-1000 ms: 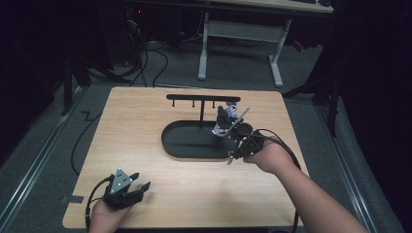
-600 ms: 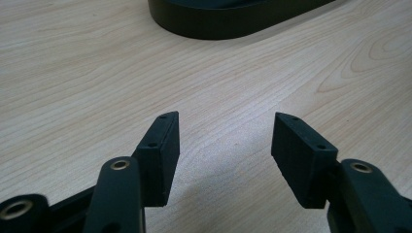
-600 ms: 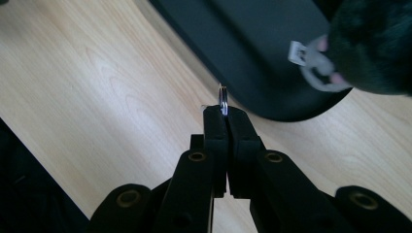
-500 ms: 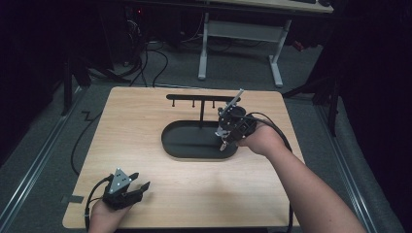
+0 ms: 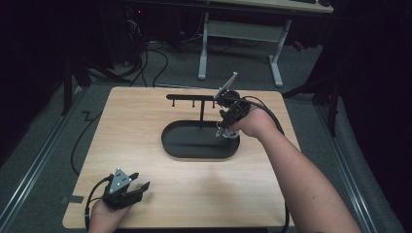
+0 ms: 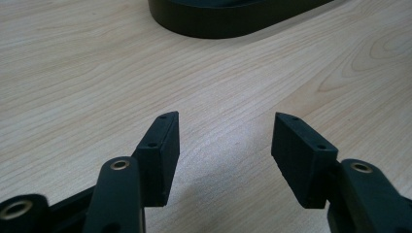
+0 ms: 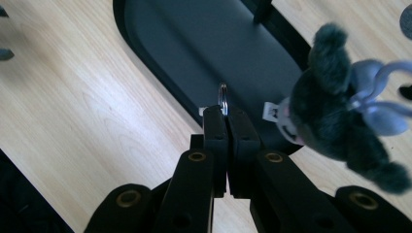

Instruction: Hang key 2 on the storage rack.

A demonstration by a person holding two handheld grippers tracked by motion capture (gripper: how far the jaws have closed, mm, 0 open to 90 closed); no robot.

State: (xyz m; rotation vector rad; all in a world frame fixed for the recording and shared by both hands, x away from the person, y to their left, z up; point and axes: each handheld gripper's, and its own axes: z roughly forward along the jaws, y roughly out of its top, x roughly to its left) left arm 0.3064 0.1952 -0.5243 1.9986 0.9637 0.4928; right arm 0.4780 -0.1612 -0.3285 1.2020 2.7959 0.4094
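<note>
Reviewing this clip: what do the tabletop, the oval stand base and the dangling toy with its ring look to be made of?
Tabletop: pale wood or wood-look laminate, matte, with visible grain lines.
Oval stand base: smooth, matte black; probably painted metal or plastic, can't tell which.
Toy: dark plush, fuzzy pile, with paler grey-blue parts.
Ring, pinched by the right gripper: shiny silver, likely metal.

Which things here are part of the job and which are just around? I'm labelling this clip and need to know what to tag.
In the job:
right gripper, shut on the key ring
plush toy keychain hanging beside it
black stand with hook bar

Just around:
left gripper, open, resting on the wooden table
desk frame and floor cables behind
</note>
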